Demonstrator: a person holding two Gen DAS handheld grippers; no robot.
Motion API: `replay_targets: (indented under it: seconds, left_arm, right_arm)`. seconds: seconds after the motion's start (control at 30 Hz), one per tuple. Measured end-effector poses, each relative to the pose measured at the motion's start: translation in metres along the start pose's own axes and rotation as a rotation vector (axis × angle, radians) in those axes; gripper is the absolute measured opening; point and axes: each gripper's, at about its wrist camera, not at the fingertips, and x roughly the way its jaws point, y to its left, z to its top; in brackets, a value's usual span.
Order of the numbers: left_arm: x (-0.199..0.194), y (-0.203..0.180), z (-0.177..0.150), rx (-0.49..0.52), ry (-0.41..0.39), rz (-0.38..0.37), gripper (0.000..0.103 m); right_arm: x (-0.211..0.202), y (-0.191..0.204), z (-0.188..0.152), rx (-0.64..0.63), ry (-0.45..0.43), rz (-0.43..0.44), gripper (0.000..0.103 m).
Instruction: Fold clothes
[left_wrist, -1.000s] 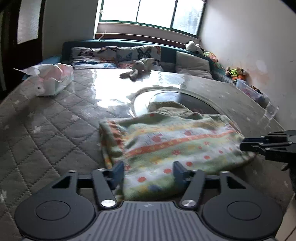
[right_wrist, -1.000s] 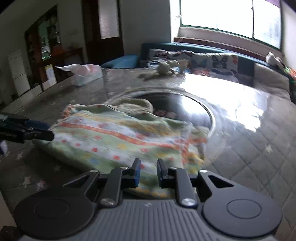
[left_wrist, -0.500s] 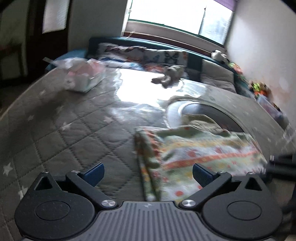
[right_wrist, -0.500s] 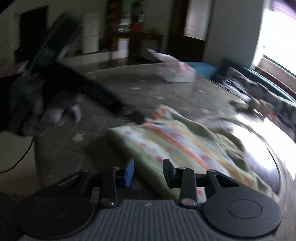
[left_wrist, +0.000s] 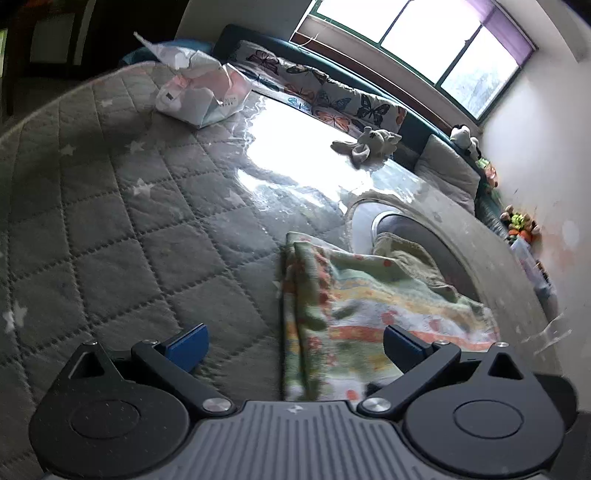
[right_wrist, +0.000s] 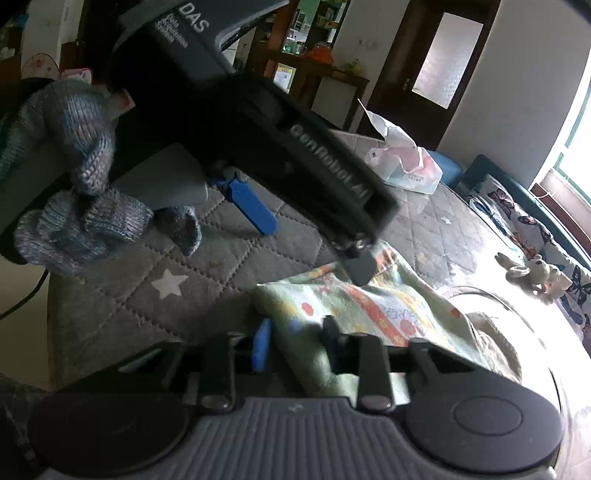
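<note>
A folded green garment (left_wrist: 369, 306) with orange stripes and red dots lies on the grey quilted table cover (left_wrist: 129, 221). My left gripper (left_wrist: 293, 341) is wide open just above the garment's left folded edge, which runs between its blue pads (left_wrist: 188, 341). In the right wrist view the same garment (right_wrist: 369, 314) lies under my right gripper (right_wrist: 295, 341), whose jaws stand open around its near corner. The left gripper's body (right_wrist: 258, 122), held in a knit-gloved hand (right_wrist: 74, 166), fills the upper left of that view.
A tissue pack (left_wrist: 199, 92) lies at the far left of the table. A plush toy (left_wrist: 365, 146) sits at the far edge, near a butterfly-print cushion (left_wrist: 332, 99). A round glass inset (left_wrist: 424, 236) lies behind the garment. A wall is at the right.
My left gripper has opened wide and shifted to the garment's left edge. My right gripper has opened a little and swung left, now close beside the left gripper.
</note>
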Motion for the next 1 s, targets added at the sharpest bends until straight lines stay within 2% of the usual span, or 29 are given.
replay_targets:
  seconds: [0.17,0.3,0.37,0.4,0.47,0.57,0.63,0.7,0.8,1.0]
  left_arm:
    - [0.003,-0.002,0.003,-0.094,0.019,-0.039,0.099]
    - [0.009,0.001,0.004,-0.242,0.057,-0.121,0.091]
    - [0.016,0.003,0.005,-0.306,0.081,-0.159,0.075]
    - [0.019,0.005,0.006,-0.336,0.093,-0.177,0.07]
    - [0.027,0.007,0.005,-0.375,0.116,-0.213,0.046]
    - [0.037,0.01,0.003,-0.409,0.142,-0.231,0.022]
    - [0.039,0.012,0.002,-0.415,0.147,-0.223,0.019]
    - [0.04,0.014,0.0,-0.416,0.148,-0.225,0.016]
    - [0.039,0.015,0.0,-0.404,0.148,-0.225,0.016]
    - [0.04,0.015,0.0,-0.405,0.15,-0.223,0.016]
  right_arm:
    - [-0.014,-0.017,0.002,0.1,-0.055,0.023,0.009]
    - [-0.029,-0.031,0.004,0.161,-0.102,0.03,0.008]
    - [-0.034,-0.033,0.004,0.172,-0.118,0.03,0.008]
    - [-0.037,-0.034,0.003,0.178,-0.126,0.031,0.008]
    - [-0.04,-0.035,0.001,0.186,-0.132,0.036,0.008]
    - [-0.04,-0.037,-0.002,0.197,-0.128,0.05,0.009]
    - [-0.04,-0.039,-0.004,0.212,-0.121,0.056,0.011]
    - [-0.043,-0.044,-0.008,0.242,-0.116,0.068,0.018]
    - [-0.049,-0.054,-0.013,0.276,-0.111,0.06,0.019]
    - [-0.059,-0.086,-0.031,0.355,-0.085,-0.042,0.022]
